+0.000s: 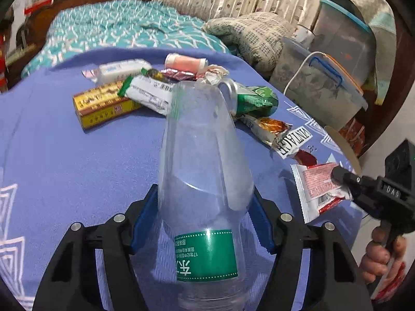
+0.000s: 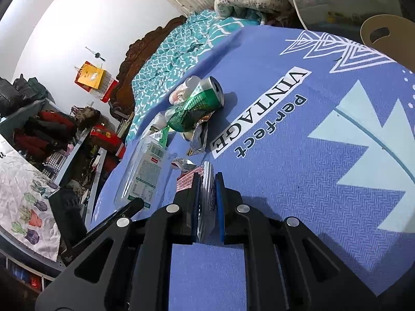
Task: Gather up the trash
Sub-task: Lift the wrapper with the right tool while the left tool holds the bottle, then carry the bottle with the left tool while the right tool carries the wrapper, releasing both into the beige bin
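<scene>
- Right now my left tongs (image 1: 206,207) have the clear plastic bottle (image 1: 205,181) between their blue pads, which press against its sides just above the green label (image 1: 207,255); the bottle lies along the tongs, pointing away toward the pile of trash.
- My right tongs (image 2: 207,194) are nearly closed, pinching a red-and-white wrapper (image 1: 316,189) by its edge; from the left wrist view that wrapper hangs at the right of the bottle, over the blue cloth of the worktop (image 1: 64,160).
- Beyond the bottle's far end lies a crushed green can (image 1: 249,98), its open top turned toward the bottle.
- Left of the can, a white packet with a green end (image 1: 147,93) rests partly on a yellow-and-red box (image 1: 103,106).
- Behind those sit a white wrapped packet (image 1: 122,70), a pink-and-white roll (image 1: 185,63) and some crumpled foil wrappers (image 1: 179,75).
- On the near right side of the can, an orange foil wrapper (image 1: 269,127) lies by the printed word "VINTAGE" (image 1: 295,142) on the cloth.
- Past the worktop, behind the can, is a bed with a teal patterned cover (image 1: 109,26).
- At the right of the can stand lidded plastic storage bins (image 1: 316,88).
- My right hand (image 1: 384,256) shows at the edge of the left wrist view, gripping the handle.
</scene>
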